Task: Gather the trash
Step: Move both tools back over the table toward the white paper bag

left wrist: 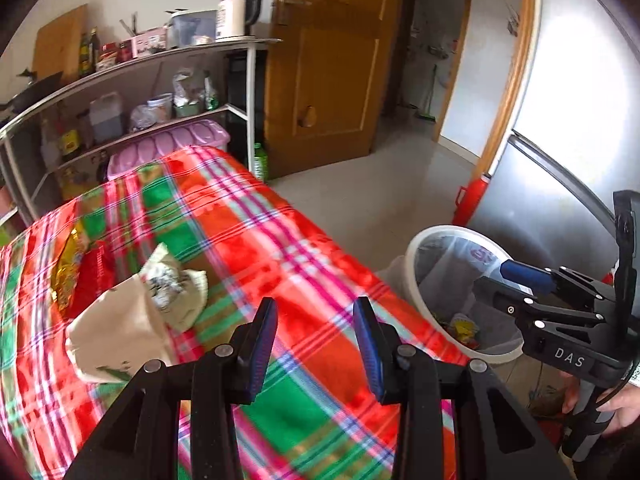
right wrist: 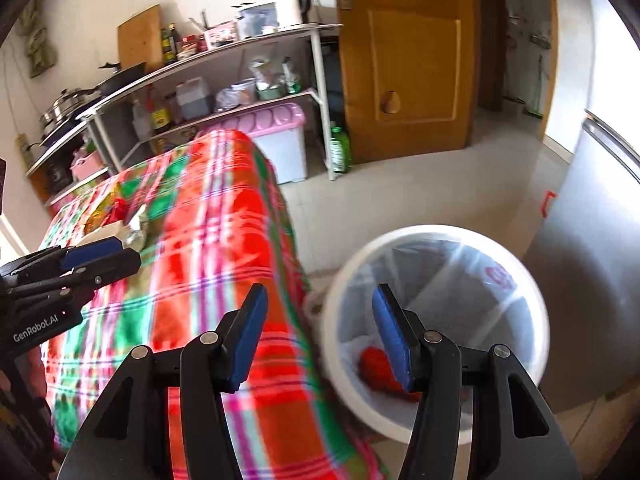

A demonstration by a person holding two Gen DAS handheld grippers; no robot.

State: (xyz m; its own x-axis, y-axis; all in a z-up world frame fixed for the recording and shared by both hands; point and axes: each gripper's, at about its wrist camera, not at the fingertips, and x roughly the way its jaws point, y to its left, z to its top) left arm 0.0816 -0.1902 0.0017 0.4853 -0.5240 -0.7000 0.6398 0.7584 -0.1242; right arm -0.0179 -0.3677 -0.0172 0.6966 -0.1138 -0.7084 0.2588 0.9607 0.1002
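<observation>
Left wrist view: my left gripper (left wrist: 316,344) is spread wide, holding nothing, above the plaid cloth (left wrist: 280,248).
Right gripper (right wrist: 320,336): gaping, empty, over the white bin (right wrist: 436,236).
Trash: crumpled paper bag (left wrist: 116,328) and foil wrappers (left wrist: 70,272) lie left of me.
Risk: thin, crinkly paper may tear or slip.

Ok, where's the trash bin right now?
The white trash bin stands on the floor just off the right edge of the plaid-covered table, in front of the fridge, with the open right gripper above its rim.
</observation>
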